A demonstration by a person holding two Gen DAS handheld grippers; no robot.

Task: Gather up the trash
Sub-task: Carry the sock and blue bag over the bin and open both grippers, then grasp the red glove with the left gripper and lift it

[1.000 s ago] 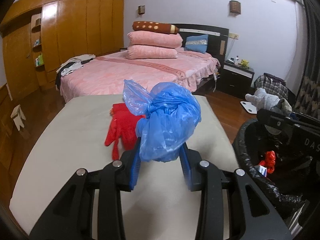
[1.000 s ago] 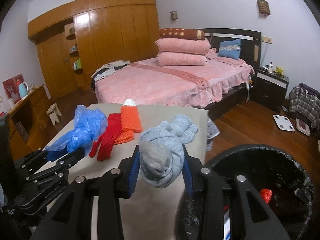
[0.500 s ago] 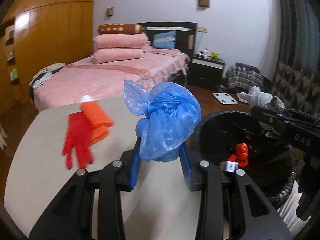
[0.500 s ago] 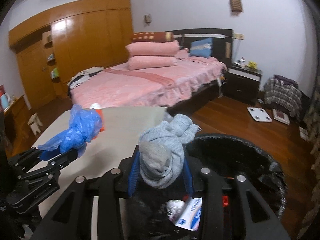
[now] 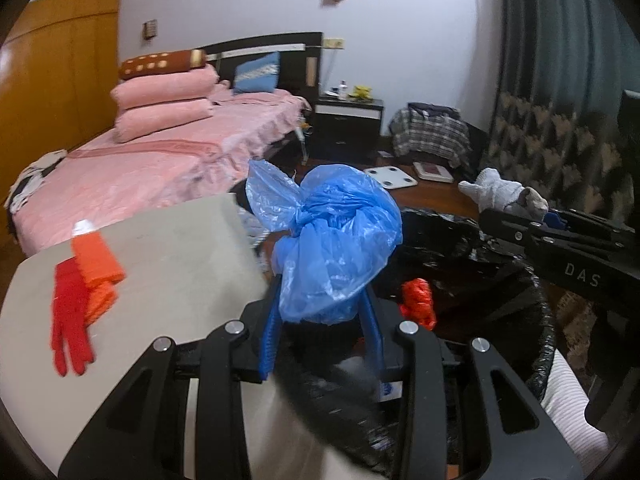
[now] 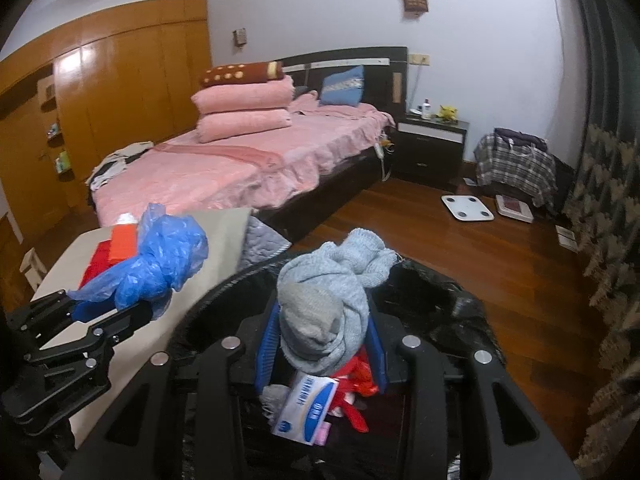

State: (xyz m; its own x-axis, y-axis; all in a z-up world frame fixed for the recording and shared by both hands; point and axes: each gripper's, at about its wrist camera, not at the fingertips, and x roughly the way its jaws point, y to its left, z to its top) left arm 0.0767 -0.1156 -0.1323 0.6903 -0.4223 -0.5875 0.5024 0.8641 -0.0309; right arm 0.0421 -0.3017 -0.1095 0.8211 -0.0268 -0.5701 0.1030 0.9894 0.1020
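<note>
Left wrist view: the left gripper clamps a blue bag over the black bin's near-left rim; a red glove lies on the table to the left.

Right wrist view: the right gripper, jaws opening, has a grey sock between its 2 pads, above the bin.

Your blue bag hides the bin's far rim, box print too blurred to read, red glove mostly covered, right gripper cut off at the edge
</note>
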